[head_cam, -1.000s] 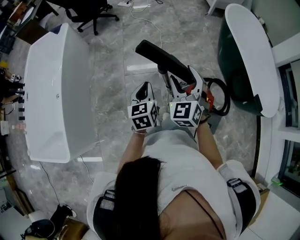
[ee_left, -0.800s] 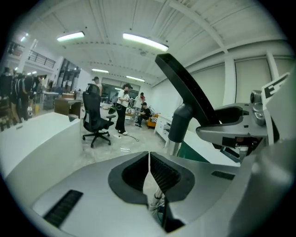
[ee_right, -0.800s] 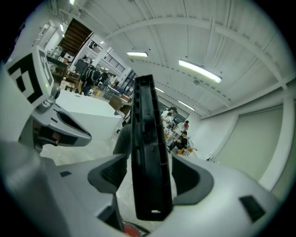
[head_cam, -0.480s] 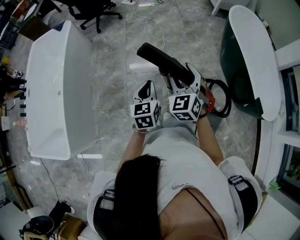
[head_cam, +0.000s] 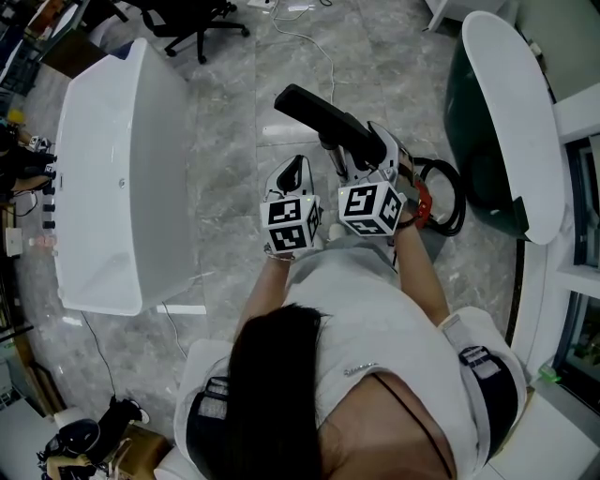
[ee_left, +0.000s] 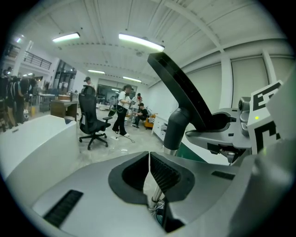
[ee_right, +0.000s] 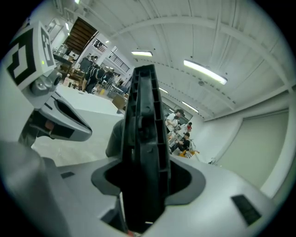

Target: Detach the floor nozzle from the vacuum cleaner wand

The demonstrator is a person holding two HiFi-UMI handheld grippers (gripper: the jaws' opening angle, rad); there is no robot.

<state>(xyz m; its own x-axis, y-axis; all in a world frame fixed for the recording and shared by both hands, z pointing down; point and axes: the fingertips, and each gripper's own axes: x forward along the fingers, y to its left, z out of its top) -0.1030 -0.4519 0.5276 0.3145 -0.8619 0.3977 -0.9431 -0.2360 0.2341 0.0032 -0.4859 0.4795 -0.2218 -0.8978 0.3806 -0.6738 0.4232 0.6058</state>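
Note:
The black floor nozzle [head_cam: 323, 112] is lifted off the floor and slants up from its grey neck [ee_left: 175, 129] on the chrome wand [head_cam: 335, 161]. My right gripper [head_cam: 384, 150] reaches in from the right. Its jaws are closing on the nozzle [ee_right: 144, 139], which fills the space between the pads of that gripper [ee_right: 145, 185]. My left gripper [head_cam: 295, 173] is beside it on the left, shut, with nothing seen between its pads [ee_left: 149, 171]. The wand [ee_left: 157, 194] shows just under them.
A long white tub-like counter [head_cam: 112, 187] stands to the left and a white oval table [head_cam: 511, 112] to the right. The black vacuum hose [head_cam: 445, 202] loops by my right hand. An office chair [head_cam: 187, 19] and a floor cable lie ahead; people stand far off.
My right gripper has edged forward onto the nozzle and its jaws have come in around it. The left gripper has stayed where it was, still shut.

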